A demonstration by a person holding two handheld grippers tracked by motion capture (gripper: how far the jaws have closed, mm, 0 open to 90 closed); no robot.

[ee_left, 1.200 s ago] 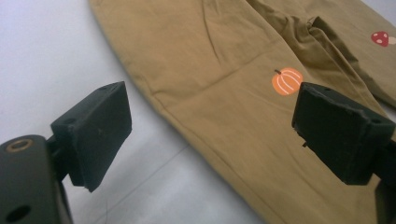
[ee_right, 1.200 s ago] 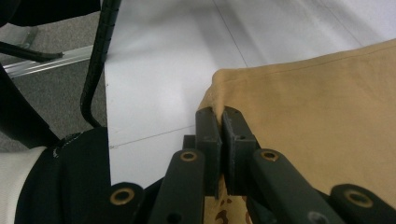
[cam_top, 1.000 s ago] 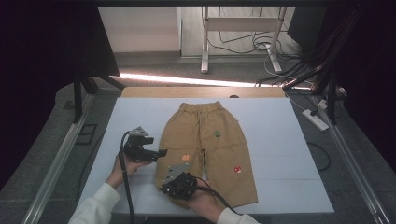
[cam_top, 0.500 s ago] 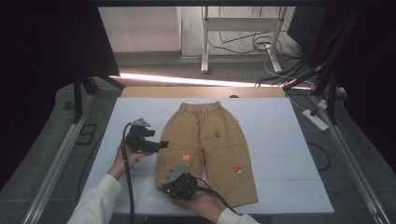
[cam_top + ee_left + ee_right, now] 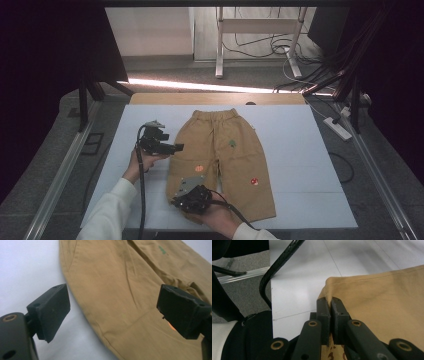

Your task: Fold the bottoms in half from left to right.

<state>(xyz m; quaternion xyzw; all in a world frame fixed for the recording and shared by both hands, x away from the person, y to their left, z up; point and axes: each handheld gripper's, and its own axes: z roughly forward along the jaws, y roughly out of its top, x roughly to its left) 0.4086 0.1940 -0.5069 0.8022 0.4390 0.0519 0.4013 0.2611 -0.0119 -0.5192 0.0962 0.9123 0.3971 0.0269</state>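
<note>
The white table (image 5: pixel 310 150) carries my tan shorts (image 5: pixel 235 160) spread flat at its centre, waistband toward twelve o'clock. My right gripper (image 5: pixel 192 197), at six o'clock, pinches the left leg's hem corner tight. My left gripper (image 5: pixel 172 148), at nine o'clock, gapes wide beside the shorts' edge.

We see the left claw (image 5: pixel 176 147) carried farther up the desk (image 5: pixel 300 130) alongside the trousers (image 5: pixel 225 150), apparently nearer the waistband, jaws wide apart.
</note>
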